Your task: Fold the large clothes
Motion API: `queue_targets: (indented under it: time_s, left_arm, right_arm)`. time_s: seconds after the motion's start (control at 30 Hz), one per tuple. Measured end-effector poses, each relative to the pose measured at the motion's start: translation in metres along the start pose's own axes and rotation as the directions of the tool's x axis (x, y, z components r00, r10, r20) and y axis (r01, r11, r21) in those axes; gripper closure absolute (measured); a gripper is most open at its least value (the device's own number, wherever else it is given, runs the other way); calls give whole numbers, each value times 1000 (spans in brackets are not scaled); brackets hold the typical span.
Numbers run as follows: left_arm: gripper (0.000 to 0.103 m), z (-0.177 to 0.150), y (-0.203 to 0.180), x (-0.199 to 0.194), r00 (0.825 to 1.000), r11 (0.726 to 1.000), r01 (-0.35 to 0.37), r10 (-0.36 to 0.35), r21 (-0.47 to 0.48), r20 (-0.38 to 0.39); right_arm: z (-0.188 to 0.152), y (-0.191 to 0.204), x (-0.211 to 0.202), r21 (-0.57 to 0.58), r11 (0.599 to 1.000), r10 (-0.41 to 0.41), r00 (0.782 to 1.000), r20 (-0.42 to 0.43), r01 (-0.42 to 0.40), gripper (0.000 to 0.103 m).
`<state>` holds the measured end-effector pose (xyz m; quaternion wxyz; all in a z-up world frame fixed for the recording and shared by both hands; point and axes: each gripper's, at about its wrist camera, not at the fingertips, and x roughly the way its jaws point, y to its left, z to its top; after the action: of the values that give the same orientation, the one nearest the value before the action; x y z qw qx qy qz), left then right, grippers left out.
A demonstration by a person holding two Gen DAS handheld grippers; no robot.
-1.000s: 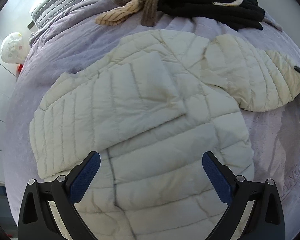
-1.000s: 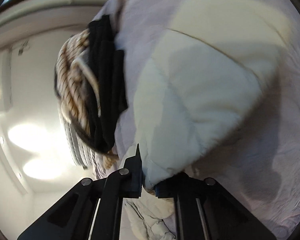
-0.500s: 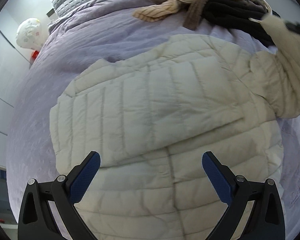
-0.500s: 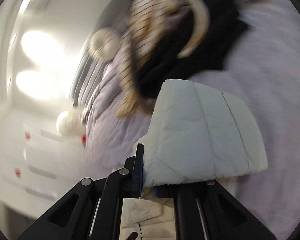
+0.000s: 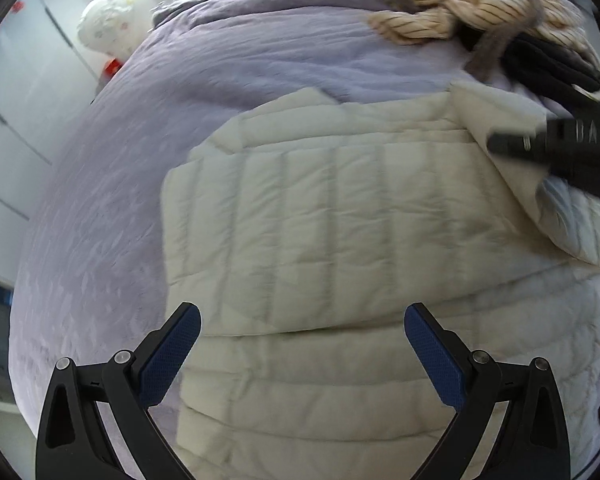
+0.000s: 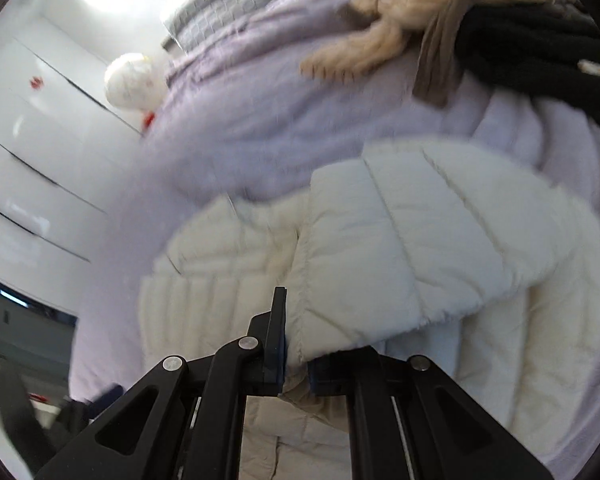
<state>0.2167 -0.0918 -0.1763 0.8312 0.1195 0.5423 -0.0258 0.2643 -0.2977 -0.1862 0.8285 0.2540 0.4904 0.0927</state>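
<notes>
We observe a cream quilted down jacket (image 5: 340,232) lying flat on a bed covered by a lilac bedspread (image 5: 228,64). In the left wrist view the jacket fills the centre and lower half of the picture. One sleeve is already folded across the body.

The left tongs (image 5: 302,350) stand wide apart above the jacket's lower part, with nothing between them. The blue pads (image 5: 432,352) face each other, and quilted fabric shows in the gap.

The right tongs (image 6: 296,360) are closed on the cuff end of the other sleeve (image 6: 400,248). In the right wrist view this sleeve rises from the tongs toward 1 o'clock and is lifted clear of the jacket body. In the left wrist view the right tongs (image 5: 496,144) enter at 3 o'clock, with the sleeve fabric (image 5: 500,112) draped around the tip. This part is motion-blurred, so we cannot tell exactly how much fabric is gripped.

At 1 o'clock in the left wrist view a pile of other clothes lies on the bedspread, near the jacket's far edge:
- a striped beige garment (image 5: 460,20);
- a black garment (image 5: 548,64) under it.

At 11 o'clock a white rounded object (image 5: 108,24), possibly a soft toy, stands beside the bed against white cabinet doors (image 6: 28,168).
</notes>
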Motion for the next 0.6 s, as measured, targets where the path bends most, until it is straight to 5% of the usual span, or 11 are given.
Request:
queue_targets:
  time_s: [0.13, 0.2, 0.23, 0.27, 0.37, 0.6]
  left_arm:
    - [1, -1, 17, 9, 1000, 999, -1, 1, -32, -4]
    - [1, -1, 23, 13, 1000, 999, -6, 6, -39, -6]
    - [1, 0, 25, 15, 1000, 999, -8, 8, -40, -6]
    - [1, 1, 27, 16, 1000, 999, -10, 10, -41, -5]
    - [1, 4, 30, 18, 1000, 999, -24, 24, -36, 4]
    - [1, 10, 29, 23, 998, 998, -68, 68, 0, 19]
  right_arm:
    - [-7, -7, 20, 33, 999, -39, 998, -54, 41, 90]
    - [-6, -4, 21, 41, 998, -39, 998, -54, 41, 63]
    - [-6, -2, 17, 44, 999, -23, 999, -48, 25, 36]
    - [-5, 0, 14, 45, 999, -20, 999, -39, 22, 27]
    - [-3, 10, 0, 49, 997, -52, 998, -25, 53, 27]
    - [-10, -34, -33, 328, 945, -30, 995, 93, -2, 33]
